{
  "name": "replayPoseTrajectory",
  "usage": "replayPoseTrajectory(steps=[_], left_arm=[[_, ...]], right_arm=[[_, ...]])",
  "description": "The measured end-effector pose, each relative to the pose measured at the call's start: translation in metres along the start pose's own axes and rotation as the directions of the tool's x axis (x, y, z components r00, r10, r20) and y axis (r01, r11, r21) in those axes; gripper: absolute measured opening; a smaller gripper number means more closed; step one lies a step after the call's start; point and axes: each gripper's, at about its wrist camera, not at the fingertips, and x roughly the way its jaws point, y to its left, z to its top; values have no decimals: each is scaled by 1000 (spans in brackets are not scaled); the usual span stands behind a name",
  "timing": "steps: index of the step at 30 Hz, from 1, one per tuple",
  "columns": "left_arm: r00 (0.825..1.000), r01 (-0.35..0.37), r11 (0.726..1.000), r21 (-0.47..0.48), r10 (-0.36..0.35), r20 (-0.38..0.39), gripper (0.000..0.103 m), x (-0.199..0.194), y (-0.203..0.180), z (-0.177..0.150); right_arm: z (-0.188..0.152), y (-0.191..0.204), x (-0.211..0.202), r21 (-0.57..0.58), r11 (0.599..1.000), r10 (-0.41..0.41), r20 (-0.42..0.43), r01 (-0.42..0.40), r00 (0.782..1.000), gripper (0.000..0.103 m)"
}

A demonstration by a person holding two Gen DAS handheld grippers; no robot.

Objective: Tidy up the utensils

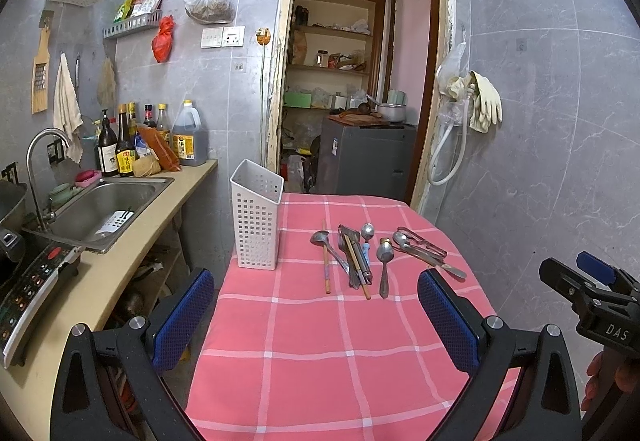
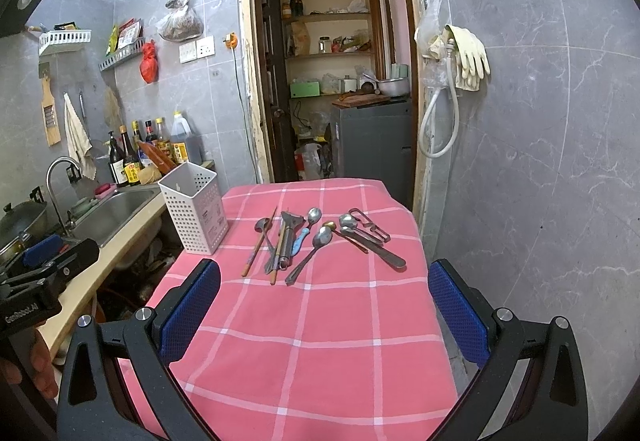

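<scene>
The spoons (image 1: 385, 255) and chopsticks (image 1: 327, 261) lie mixed in a heap on the pink cloth (image 1: 320, 353), just right of the white basket (image 1: 256, 217), so grabbing one could drag the others along or knock something off the edge. The tall, light basket could also tip if it gets bumped. The left gripper (image 1: 316, 317) and the right gripper (image 2: 324, 305) both hang wide open and empty above the near part of the table, pointing at the pile.
</scene>
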Motion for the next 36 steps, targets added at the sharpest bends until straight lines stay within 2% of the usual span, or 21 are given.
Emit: replayPoseTrajectory(steps=[9, 26, 36], left_arm=[[999, -8, 1000, -11, 7, -54, 102, 22, 18, 1], [999, -2, 1000, 2, 2, -51, 102, 42, 39, 16], [999, -3, 1000, 13, 4, -45, 102, 65, 29, 27]], right_arm=[[-2, 6, 6, 3, 1000, -3, 1, 3, 1000, 102], [29, 12, 31, 24, 999, -45, 11, 45, 999, 102], [49, 2, 52, 19, 999, -48, 21, 47, 999, 102]])
